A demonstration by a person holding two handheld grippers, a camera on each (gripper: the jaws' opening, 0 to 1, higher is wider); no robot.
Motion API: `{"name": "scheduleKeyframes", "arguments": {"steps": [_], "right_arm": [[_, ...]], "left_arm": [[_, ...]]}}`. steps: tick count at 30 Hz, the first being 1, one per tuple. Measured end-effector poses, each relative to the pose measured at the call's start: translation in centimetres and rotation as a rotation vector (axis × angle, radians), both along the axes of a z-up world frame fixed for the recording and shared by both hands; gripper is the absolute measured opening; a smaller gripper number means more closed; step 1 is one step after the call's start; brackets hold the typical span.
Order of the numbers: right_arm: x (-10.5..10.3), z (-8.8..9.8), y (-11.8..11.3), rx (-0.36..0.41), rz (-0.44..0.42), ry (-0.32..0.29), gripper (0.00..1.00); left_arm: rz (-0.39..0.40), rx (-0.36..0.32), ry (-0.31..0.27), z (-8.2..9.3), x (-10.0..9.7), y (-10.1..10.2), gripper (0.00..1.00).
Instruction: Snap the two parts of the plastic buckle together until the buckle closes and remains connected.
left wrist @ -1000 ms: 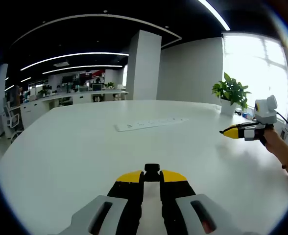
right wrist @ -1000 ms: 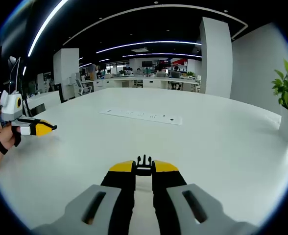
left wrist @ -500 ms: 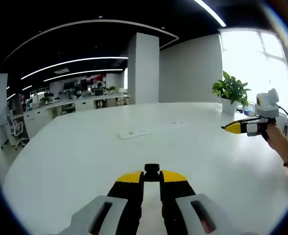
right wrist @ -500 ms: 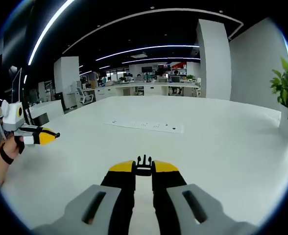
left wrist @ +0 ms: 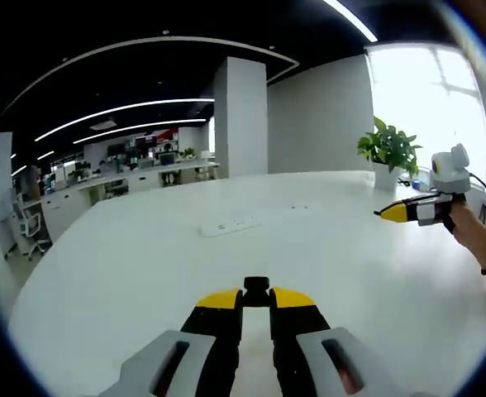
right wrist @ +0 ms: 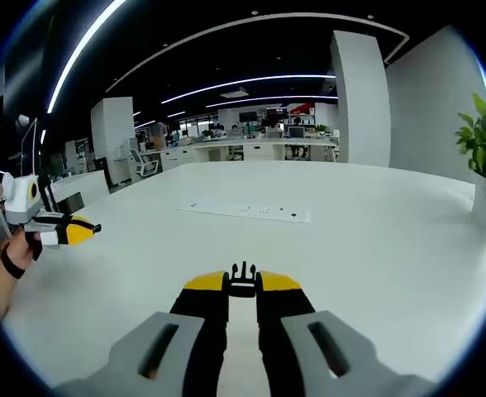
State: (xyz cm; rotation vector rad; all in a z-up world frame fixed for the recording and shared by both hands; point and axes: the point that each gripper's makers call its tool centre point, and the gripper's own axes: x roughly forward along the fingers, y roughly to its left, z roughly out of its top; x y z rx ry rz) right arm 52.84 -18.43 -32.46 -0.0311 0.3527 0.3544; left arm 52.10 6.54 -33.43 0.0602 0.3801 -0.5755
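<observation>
Left gripper (left wrist: 256, 295) is clamped on the socket half (left wrist: 256, 286), low centre of frame. Right gripper (right wrist: 242, 279) pinches the pronged half (right wrist: 242, 275) likewise. Well apart, tips aimed forward; they must turn to face each other.

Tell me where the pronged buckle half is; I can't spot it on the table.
It is clamped between the tips of the right hand-held gripper, as the pronged buckle half in the right gripper view, raised above the white table.
</observation>
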Motion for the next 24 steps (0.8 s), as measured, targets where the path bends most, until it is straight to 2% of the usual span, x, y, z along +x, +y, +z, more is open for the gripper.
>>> {"name": "scheduleKeyframes", "arguments": {"steps": [24], "right_arm": [[-0.6,-0.1,1.2,0.016,0.034,0.017,0.12]], "left_arm": [[-0.014,-0.031,0.032,-0.4,-1.0,-0.5,0.11]]}}
